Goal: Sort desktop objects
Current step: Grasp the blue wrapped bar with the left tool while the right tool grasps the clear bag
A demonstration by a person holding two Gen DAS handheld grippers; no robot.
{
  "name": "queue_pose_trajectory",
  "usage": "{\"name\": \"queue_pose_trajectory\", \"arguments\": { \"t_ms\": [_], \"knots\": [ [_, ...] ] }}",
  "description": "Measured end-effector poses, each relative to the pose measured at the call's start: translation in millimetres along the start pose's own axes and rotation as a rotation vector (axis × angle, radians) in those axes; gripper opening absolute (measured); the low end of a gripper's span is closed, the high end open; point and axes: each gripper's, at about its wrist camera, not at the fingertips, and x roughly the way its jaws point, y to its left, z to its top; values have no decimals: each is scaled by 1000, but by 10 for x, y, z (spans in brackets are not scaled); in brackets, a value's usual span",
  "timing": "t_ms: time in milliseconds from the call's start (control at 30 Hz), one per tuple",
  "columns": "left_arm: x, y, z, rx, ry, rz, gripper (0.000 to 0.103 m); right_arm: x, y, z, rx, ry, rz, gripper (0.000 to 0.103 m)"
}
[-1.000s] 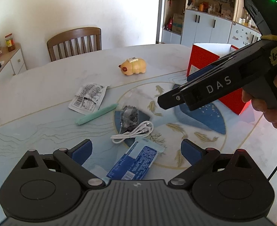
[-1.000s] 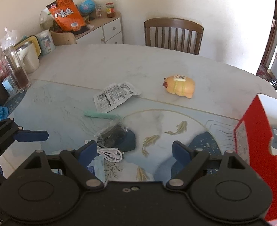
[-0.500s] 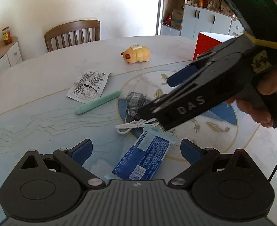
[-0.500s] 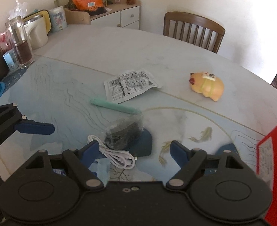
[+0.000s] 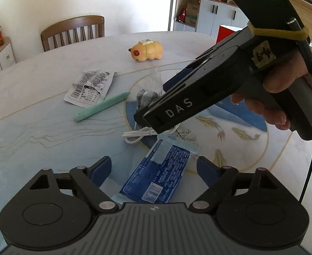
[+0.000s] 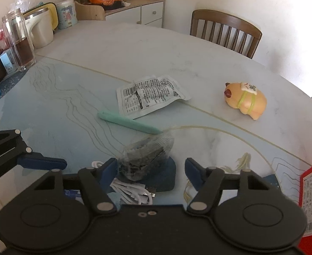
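The clear mesh bag of dark pieces (image 6: 147, 159) lies on the tabletop (image 6: 134, 48), on a dark blue patch of the painted pattern, and serves here as the landmark. Just beside it, on the near side, lies the coiled white cable (image 6: 132, 193), touching the bag's lower edge. Nearer still lies the blue packet (image 5: 158, 176). Beyond the bag lies the mint-green pen (image 6: 130, 123), its tip just beside the bag's far corner, and past the pen lies the white printed sachet (image 6: 151, 95). The yellow pig toy (image 6: 246, 99) sits well apart from the bag, farther off and to the right in the right wrist view. The red box (image 6: 311, 199) stands to the bag's right at the edge of that view.

The right gripper (image 6: 150, 170) hangs over the bag and cable with its fingers apart; they have just been closing, the bag between them and the left one at the bag's side, though whether it touches I cannot tell. In the left wrist view a hand (image 5: 283, 89) holds this gripper. The left gripper (image 5: 153, 170) has its fingers released and wide, also just closing, with the blue packet between them and not pressed.

A wooden chair (image 6: 226, 31) stands at the tabletop's far side.
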Motion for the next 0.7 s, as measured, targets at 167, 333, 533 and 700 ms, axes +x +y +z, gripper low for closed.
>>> {"name": "queue_pose_trajectory", "arguments": {
  "t_ms": [167,333,533,700],
  "knots": [
    [15,-22,-4,17,0,1,81,35,-12,16,-3,3,-3,57],
    [9,-84,-14,67,2,14,70,61,-50,24,13,10,1,48],
    [8,-131,0,85,5,10,58,62,-57,26,15,15,4,47],
    [6,-149,31,82,11,10,45,50,-87,23,31,18,-8,47]
  ]
}}
